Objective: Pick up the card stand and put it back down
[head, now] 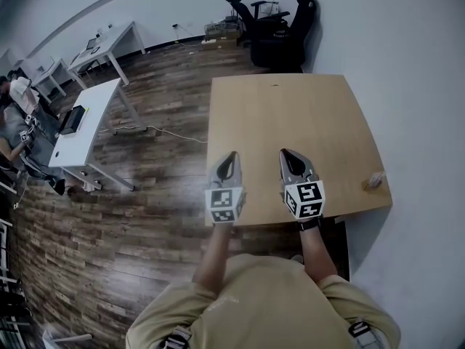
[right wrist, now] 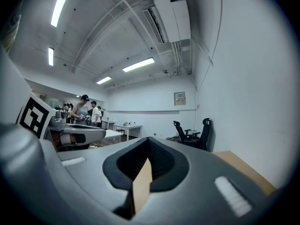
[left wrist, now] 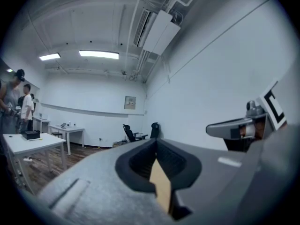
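Note:
The card stand (head: 375,179) is a small light wooden piece standing at the right edge of the wooden table (head: 290,115), near the front corner. My left gripper (head: 231,155) hovers over the table's front left part, jaws together with nothing between them. My right gripper (head: 285,153) is beside it, also shut and empty, well to the left of the card stand. Both point level toward the far end. In the left gripper view the jaws (left wrist: 156,142) meet at the tips; the right gripper view shows the same (right wrist: 148,139). Neither gripper view shows the card stand.
A white wall runs along the table's right side. Black office chairs (head: 280,31) stand behind the far edge. White desks (head: 87,133) and a cable on the wood floor lie to the left, with people (head: 14,100) at the far left.

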